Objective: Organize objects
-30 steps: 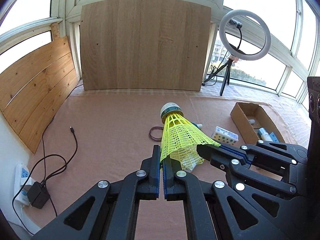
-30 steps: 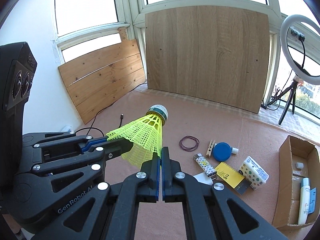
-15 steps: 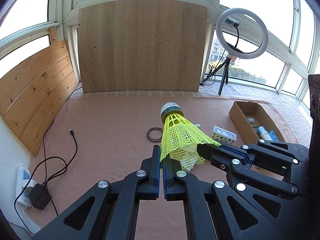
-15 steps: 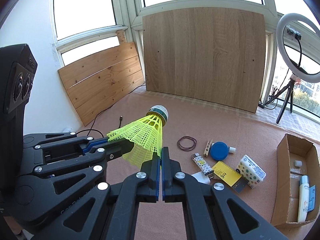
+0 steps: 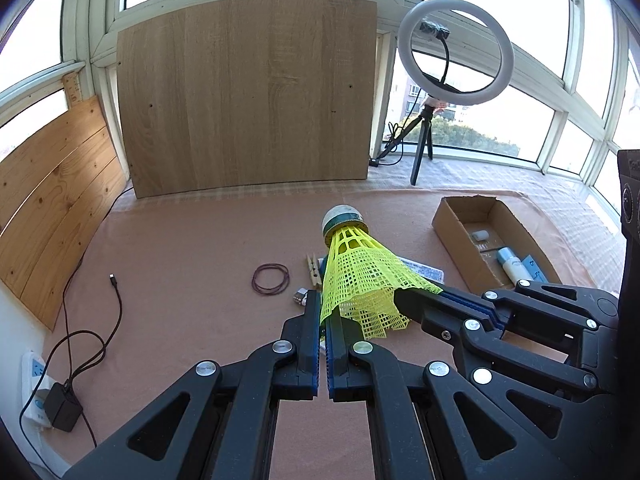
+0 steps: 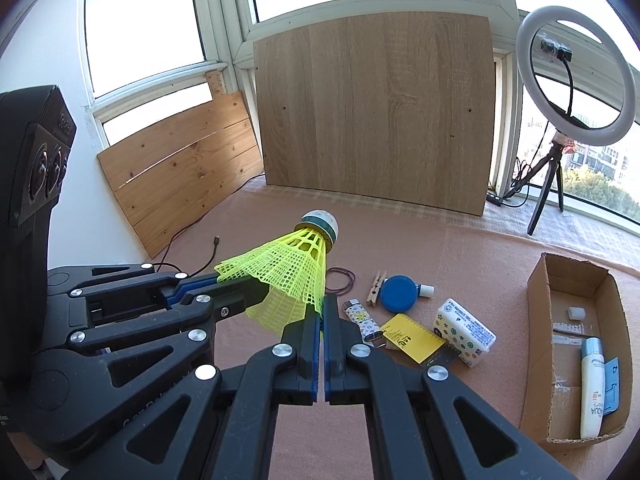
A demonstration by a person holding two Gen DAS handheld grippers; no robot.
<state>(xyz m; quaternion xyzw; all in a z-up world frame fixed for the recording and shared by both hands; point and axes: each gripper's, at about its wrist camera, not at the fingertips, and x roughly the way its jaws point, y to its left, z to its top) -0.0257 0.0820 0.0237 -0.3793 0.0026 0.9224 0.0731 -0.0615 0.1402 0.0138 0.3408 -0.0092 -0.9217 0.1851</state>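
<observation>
— Holding a yellow shuttlecock (image 5: pixel 362 276) aloft above the pink tabletop (image 5: pixel 180 280), well short of the cardboard box (image 5: pixel 452 232). Left claw (image 5: pixel 323 312) pinching the skirt's rim on one side, right claw (image 6: pixel 322 312) pinching the rim opposite.

— Feels how?

— Probably feather-light, springy mesh, easily crushed; likely to twist if pulled from both sides.

— Better hold?

— Probably nearer the stiff ribs by the cork (image 6: pixel 320 222), gently. Looks bound for the box, alongside the white tube (image 6: pixel 592 388).
</observation>
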